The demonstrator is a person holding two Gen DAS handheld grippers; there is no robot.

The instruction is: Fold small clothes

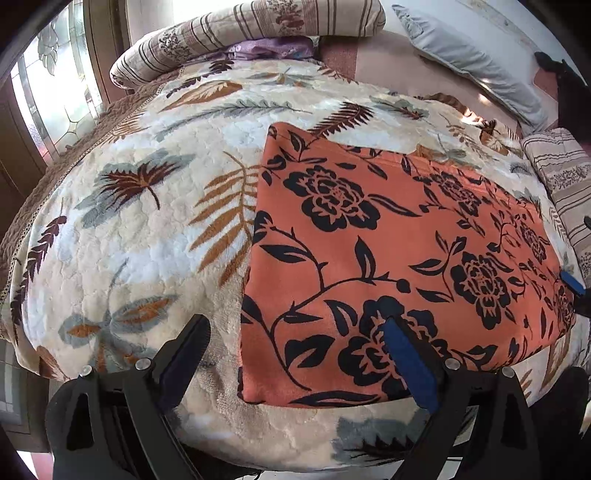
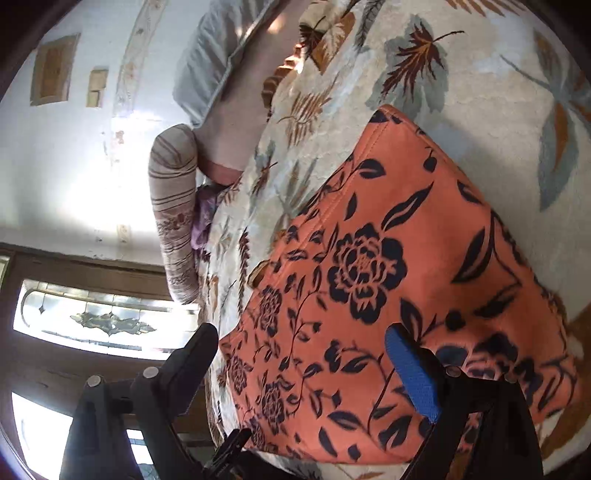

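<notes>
Leaf-print blanket (image 1: 147,229) on bed, sunlit leaded window (image 1: 55,96), pale wall (image 2: 74,155)

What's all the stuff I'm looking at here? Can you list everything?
Folded garment: one, orange with black flowers, lying flat on the blanket.
Blanket: one, cream with grey and brown leaves, covering the bed.
Striped bolster: one, beige with brown stripes, at the bed's far end.
Purple cloth: one, tucked under the bolster.
Grey pillow: one, pale grey, by the wall.
Striped cushion: one, beige, at the blanket's right edge in the left wrist view.
Window: patterned glass in a brown frame, beside the bed.
Left gripper: black, blue pad, open over the garment's near left corner.
Right gripper: black, blue pad, open over the garment's edge.
</notes>
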